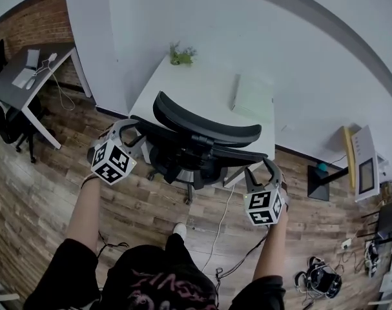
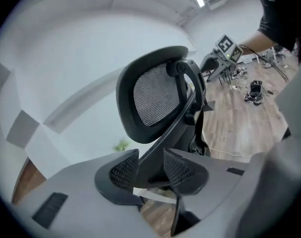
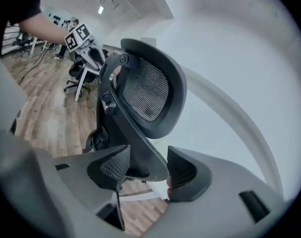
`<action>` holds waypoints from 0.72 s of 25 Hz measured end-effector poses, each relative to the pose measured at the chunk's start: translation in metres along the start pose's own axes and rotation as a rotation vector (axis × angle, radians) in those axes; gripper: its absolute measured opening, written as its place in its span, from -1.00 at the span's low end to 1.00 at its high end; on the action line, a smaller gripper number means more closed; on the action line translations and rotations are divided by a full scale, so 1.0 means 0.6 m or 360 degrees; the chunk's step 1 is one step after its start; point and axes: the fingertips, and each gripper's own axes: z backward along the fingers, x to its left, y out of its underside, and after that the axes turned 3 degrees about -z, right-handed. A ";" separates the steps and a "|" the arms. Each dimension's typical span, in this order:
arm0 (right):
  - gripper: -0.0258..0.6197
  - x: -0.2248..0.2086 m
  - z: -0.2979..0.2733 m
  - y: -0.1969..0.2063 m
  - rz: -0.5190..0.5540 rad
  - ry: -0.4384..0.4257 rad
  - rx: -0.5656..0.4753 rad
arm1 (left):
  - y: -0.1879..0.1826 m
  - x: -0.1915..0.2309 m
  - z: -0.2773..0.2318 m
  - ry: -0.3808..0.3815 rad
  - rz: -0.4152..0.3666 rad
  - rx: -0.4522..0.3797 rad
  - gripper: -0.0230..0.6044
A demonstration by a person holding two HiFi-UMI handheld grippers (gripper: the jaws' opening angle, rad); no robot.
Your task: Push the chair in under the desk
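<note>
A black mesh office chair [image 1: 202, 141] stands in front of the white desk [image 1: 183, 89], its backrest towards me. My left gripper [image 1: 128, 129] is at the left edge of the backrest and my right gripper [image 1: 260, 168] at the right edge. In the left gripper view the backrest's black frame [image 2: 152, 95] fills the gap between the pads of the left gripper [image 2: 151, 170], which is shut on it. In the right gripper view the frame [image 3: 145, 90] lies against one pad of the right gripper [image 3: 148, 170], with a gap to the other, so the jaws are open.
A small green plant [image 1: 181, 55] and a white box [image 1: 252, 97] sit on the desk, which backs onto a white wall. Another desk [image 1: 28, 76] stands at the far left. A cable [image 1: 221, 218] runs over the wooden floor; a black stand [image 1: 325, 179] is at the right.
</note>
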 end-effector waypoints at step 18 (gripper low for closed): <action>-0.81 0.102 0.163 -0.039 -0.0637 0.0126 -0.0193 | -0.014 -0.075 0.163 -0.0147 0.0386 -0.0236 -0.84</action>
